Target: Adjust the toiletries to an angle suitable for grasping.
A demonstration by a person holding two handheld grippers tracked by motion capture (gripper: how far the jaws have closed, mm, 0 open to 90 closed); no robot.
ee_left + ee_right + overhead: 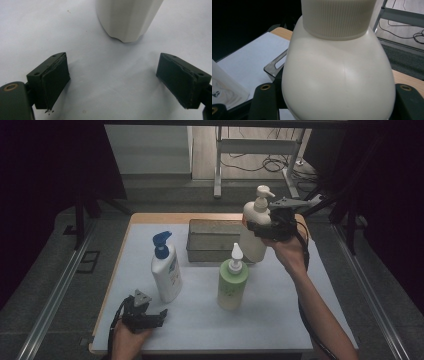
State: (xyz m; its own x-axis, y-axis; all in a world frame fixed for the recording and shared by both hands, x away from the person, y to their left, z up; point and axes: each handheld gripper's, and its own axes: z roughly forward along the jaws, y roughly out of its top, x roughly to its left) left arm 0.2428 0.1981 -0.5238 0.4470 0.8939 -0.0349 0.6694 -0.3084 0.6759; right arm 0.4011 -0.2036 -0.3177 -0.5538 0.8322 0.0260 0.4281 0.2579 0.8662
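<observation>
My right gripper (260,225) is shut on the shoulder of a cream pump bottle (255,232), held lifted and slightly tilted over the right end of a grey bin (212,240). In the right gripper view the cream pump bottle (337,82) bulges between the jaws, with its ribbed collar above. A white bottle with a blue pump (166,270) stands at the left and a green bottle with a white cap (232,282) in the middle. My left gripper (160,316) rests open near the front left edge; its view shows the white bottle's base (126,20) just ahead.
A pale sheet (200,320) covers the wooden table (150,218). Metal rails run along both sides of the table. A table frame and cables lie on the floor beyond the far edge.
</observation>
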